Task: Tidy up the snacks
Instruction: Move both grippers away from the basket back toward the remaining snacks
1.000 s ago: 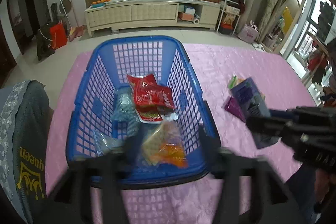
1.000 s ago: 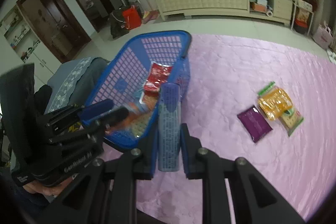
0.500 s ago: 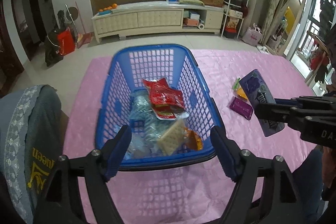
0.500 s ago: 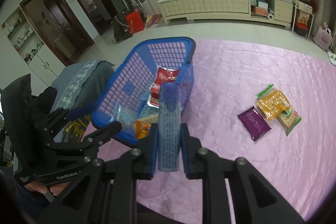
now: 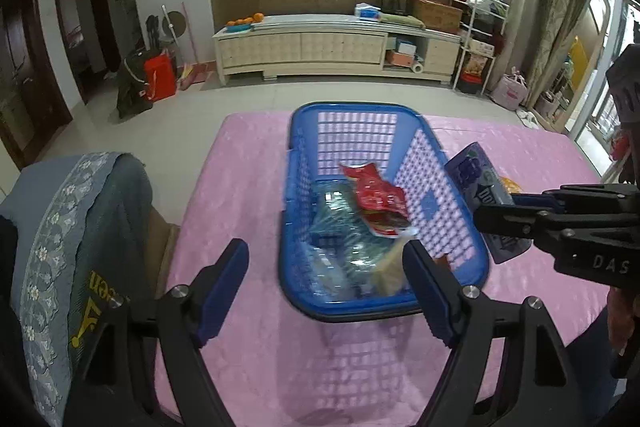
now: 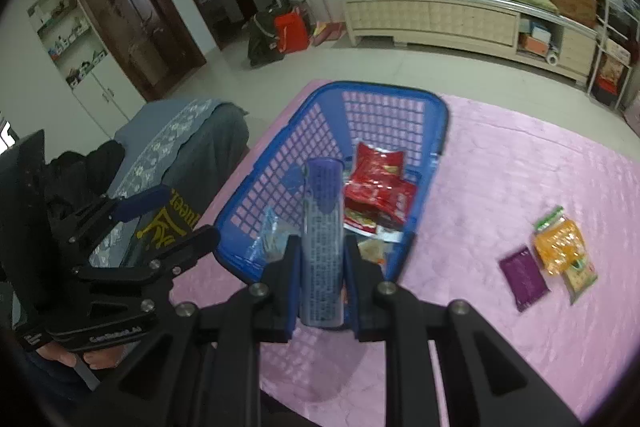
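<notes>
Your left gripper (image 5: 324, 259) has pulled back from the blue basket (image 5: 384, 311), jaws spread and empty, so its drop looks done. Your right gripper (image 6: 320, 259) pinches the purple packet (image 6: 322, 227), now over the basket's 6 o'clock rim. The packets (image 5: 352, 251) inside blur together.

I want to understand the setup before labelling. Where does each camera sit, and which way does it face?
Left wrist: sits on the open left gripper, facing the blue basket on the pink table; the right gripper enters from the right.
Right wrist: sits on the right gripper, shut on the blue snack pack, looking over the basket; the left gripper shows at left.
Shared: the basket, its red packet, the pack, both grippers.
</notes>
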A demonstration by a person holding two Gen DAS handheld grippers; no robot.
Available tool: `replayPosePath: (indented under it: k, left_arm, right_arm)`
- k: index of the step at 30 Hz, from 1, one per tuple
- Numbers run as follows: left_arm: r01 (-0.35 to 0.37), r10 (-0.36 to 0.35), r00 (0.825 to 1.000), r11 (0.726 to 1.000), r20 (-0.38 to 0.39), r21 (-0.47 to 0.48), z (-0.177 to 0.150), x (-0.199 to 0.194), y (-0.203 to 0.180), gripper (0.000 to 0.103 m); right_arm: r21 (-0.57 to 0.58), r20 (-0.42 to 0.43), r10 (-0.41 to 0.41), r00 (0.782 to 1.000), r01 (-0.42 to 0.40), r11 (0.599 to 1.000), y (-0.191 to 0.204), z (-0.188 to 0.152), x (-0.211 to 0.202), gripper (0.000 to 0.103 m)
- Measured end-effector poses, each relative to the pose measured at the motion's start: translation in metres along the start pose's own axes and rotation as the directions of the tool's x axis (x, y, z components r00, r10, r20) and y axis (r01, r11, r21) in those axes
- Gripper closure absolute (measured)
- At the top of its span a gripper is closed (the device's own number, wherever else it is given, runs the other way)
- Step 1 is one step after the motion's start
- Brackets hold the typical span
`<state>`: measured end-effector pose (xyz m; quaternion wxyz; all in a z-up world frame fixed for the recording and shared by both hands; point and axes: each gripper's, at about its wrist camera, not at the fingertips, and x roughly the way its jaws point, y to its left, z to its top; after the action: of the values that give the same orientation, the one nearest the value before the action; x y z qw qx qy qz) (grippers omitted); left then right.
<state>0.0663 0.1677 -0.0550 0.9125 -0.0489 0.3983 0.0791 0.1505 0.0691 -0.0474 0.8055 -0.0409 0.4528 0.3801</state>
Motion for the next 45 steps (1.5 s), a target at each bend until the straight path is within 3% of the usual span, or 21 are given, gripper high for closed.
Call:
replayPosePath:
  k: [8,12,19,26,28,29,30,37,45]
  left_arm:
    - [-0.043,0.043,0.999,0.997,-0.004,-0.065,-0.005,0.013,0.043,0.025]
    - [-0.023,0.022,1.000,0.996,-0.009,-0.090,-0.008,0.018,0.058,0.025]
    - [-0.012,0.009,1.000,0.993,-0.021,-0.116,-0.011,0.032,0.070,0.025]
    - [-0.005,0.001,0.999,0.994,-0.038,-0.112,-0.018,0.038,0.065,0.025]
    - [0.002,-0.005,0.999,0.994,-0.035,-0.110,-0.018,0.033,0.063,0.025]
    - [0.005,-0.008,0.999,0.994,-0.033,-0.106,-0.019,0.032,0.062,0.025]
    - [0.002,-0.004,1.000,0.995,-0.026,-0.103,-0.019,0.029,0.061,0.025]
    - [0.016,-0.014,1.000,0.994,0.023,-0.105,-0.018,0.003,0.047,0.025]
    - [0.047,-0.044,0.996,0.998,0.072,-0.052,-0.013,-0.027,0.005,0.025]
  right_arm:
    - [-0.061,-0.086,0.002,0.996,-0.007,0.998,0.024,0.010,0.059,0.079]
    - [-0.068,-0.112,-0.007,0.994,-0.001,0.998,0.026,0.015,0.079,0.079]
    - [-0.055,-0.191,-0.040,0.981,0.030,0.998,0.021,0.018,0.119,0.079]
    - [-0.041,-0.242,-0.033,0.970,0.023,0.999,0.018,0.014,0.134,0.077]
    - [-0.021,-0.229,-0.016,0.973,0.011,1.000,0.015,0.015,0.129,0.062]
    - [-0.015,-0.217,-0.013,0.976,0.010,1.000,0.014,0.016,0.125,0.040]
    - [-0.006,-0.202,-0.009,0.979,0.008,1.000,0.013,0.017,0.119,0.024]
    - [-0.032,-0.063,-0.043,0.997,0.041,0.999,0.010,0.014,0.056,0.019]
    - [-0.069,0.054,-0.101,0.993,0.104,0.992,0.001,-0.007,-0.016,0.012]
